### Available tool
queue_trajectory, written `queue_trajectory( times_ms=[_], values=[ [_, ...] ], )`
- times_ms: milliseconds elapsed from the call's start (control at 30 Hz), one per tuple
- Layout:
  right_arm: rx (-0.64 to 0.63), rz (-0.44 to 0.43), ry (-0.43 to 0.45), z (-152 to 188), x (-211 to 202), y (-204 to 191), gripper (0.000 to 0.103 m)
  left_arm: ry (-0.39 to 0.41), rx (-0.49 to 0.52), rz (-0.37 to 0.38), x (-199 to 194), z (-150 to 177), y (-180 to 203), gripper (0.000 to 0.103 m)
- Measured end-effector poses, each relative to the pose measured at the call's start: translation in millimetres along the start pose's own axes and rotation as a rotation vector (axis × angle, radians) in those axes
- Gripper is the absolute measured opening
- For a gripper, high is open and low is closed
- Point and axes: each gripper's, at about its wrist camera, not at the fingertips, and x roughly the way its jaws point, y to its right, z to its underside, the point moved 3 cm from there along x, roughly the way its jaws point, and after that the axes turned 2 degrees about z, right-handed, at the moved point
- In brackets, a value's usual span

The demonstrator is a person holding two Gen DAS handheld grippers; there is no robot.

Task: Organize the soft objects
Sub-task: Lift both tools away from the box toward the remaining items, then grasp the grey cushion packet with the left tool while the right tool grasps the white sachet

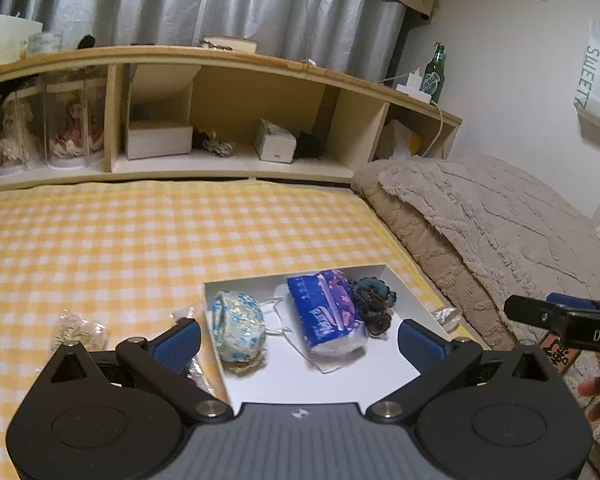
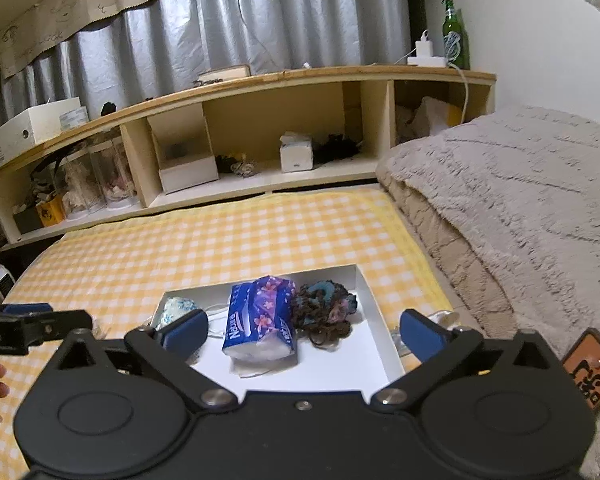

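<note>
— Three soft things sit in the white box (image 1: 404,292) on the bed (image 1: 140,240): a pale blue floral bundle (image 1: 238,326) at the left, a blue tissue pack (image 1: 326,312) in the middle, and a dark tangle of yarn (image 1: 372,304) at the right.

— And the grippers?

— Both hang over the near edge of the box. The left gripper (image 1: 298,338) has its jaws spread wide with nothing between them; its left finger sits just beside the floral bundle. The right gripper (image 2: 304,334) is spread just as wide, also holding nothing.

— Anything outside the box?

— A crinkly clear wrapper (image 1: 78,330) lies on the yellow checked sheet, left of the box. A fuzzy beige blanket (image 2: 520,200) is heaped along the right side, and a green bottle (image 2: 454,36) stands on the shelf (image 2: 300,76) behind the bed.
</note>
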Motion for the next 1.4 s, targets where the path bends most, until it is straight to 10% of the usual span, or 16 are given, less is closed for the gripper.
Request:
queue_trajectory(
  times_ms=[700,1067,1267,1400],
  values=[
    [-0.055,-0.106,0.001,-9,27,-102,0.103,0.052,-0.075,-0.204,-63,2,-129,0.103],
    [-0.091,-0.244,-0.056,16,41,-164,0.102,-0.089,-0.142,-0.242,-37,36,-187,0.103],
    [-0.138,-0.337,-0.164,42,61,-188,0.055,-0.266,-0.226,-0.267,-3,65,-218,0.103],
    [-0.145,-0.372,-0.249,60,78,-204,0.044,-0.342,-0.214,-0.321,14,75,-233,0.103]
  ],
)
